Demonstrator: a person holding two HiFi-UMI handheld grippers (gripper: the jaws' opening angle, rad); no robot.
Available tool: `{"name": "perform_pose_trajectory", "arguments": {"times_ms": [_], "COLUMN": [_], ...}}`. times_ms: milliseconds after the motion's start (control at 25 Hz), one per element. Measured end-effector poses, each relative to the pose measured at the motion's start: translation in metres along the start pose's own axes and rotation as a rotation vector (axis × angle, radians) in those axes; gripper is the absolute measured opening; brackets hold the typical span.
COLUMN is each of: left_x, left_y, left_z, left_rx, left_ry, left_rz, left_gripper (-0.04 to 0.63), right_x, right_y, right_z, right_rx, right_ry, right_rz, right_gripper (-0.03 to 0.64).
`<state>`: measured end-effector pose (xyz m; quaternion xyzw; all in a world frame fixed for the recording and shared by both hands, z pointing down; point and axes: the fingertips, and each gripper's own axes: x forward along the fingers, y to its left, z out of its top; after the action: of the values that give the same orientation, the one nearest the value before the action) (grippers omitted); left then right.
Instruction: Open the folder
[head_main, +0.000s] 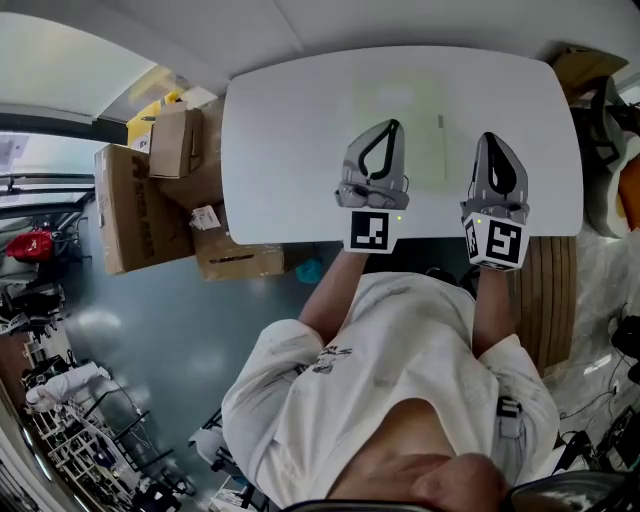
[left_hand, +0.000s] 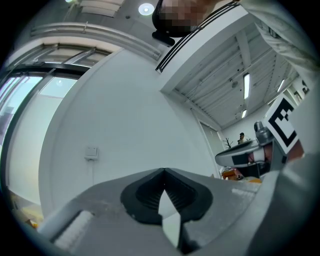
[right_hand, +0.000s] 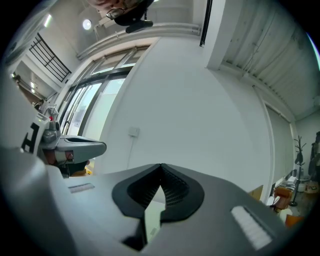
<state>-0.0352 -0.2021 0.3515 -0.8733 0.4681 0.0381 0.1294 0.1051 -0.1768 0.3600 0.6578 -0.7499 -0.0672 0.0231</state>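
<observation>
**While the folder lay flat: both claws shut and empty above the bench**

As the person stood at the near edge of the white bench (head_main: 280, 150), the pale, nearly bench-coloured folder (head_main: 415, 105) lay flat toward the middle of the top, apparently unopened. The left claw (head_main: 391, 125) was held over the folder's near left part, its jaws pressed together on nothing; whether it touched the cover could not be told. The right claw (head_main: 490, 137), likewise pressed together and empty, was held just beside the folder's right edge, over bare bench. Cardboard boxes (head_main: 150, 190) stood on the floor to the left, well apart from the work.

The step in hand was judged to be the approach. To do it well, one claw would need to spread and take only the top cover at its free edge, low and shallow, so that nothing beneath was pinched with it. The other claw would press the back cover to the bench to stop the thin folder sliding. Which edge was the spine could not be made out, so the free edge should be confirmed first.
</observation>
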Motion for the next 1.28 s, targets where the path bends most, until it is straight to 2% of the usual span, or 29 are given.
{"name": "perform_pose_trajectory", "arguments": {"times_ms": [120,360,560,800,1040,1280], "left_x": [0.004,0.019,0.028,0.035,0.036,0.033], "left_y": [0.003,-0.006,-0.012,-0.034,-0.053,-0.069], "left_z": [0.000,-0.002,-0.019,-0.035,-0.066,-0.102], "left_rx": [-0.019,-0.023,-0.051,-0.024,0.005,0.035], "left_ry": [-0.008,-0.013,0.033,0.055,0.129,0.202], "left_rz": [-0.026,-0.044,-0.013,-0.030,-0.058,-0.112], "left_gripper": [0.000,0.000,0.000,0.000,0.000,0.000], "right_x": [0.003,0.008,0.013,0.018,0.017,0.017], "right_y": [0.003,-0.008,-0.008,-0.021,-0.028,-0.016], "right_z": [0.001,-0.002,-0.007,-0.021,-0.046,-0.094], "right_rx": [0.001,-0.001,-0.019,0.006,0.042,0.069], "right_ry": [0.006,0.010,0.004,0.012,0.041,0.117], "right_rz": [-0.024,-0.018,0.036,0.073,0.089,0.161], "right_gripper": [0.002,0.002,0.002,0.002,0.002,0.002]}}
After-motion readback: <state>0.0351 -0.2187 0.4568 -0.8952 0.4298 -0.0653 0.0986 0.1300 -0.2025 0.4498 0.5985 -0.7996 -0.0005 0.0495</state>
